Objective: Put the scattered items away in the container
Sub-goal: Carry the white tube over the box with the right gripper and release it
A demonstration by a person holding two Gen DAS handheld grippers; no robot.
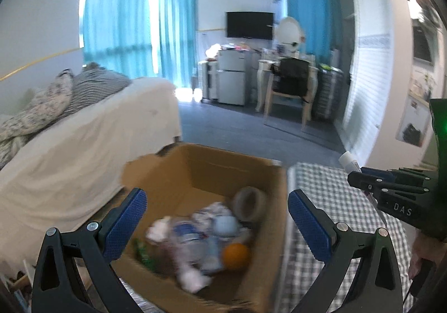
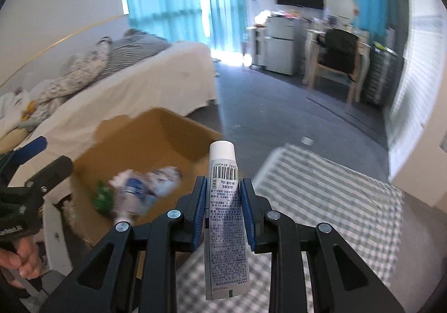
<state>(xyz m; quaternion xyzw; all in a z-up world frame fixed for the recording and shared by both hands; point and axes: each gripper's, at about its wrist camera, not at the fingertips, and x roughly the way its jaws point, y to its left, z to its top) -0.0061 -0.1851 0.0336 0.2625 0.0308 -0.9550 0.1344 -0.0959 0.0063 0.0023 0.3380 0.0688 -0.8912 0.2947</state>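
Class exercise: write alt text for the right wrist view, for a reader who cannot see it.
The right gripper clamps a white tube with a white cap and barcode, cap pointing away, above a checked cloth. To its left sits an open cardboard box already holding blurred items, with the left gripper at the frame's left edge and a bedroom behind.
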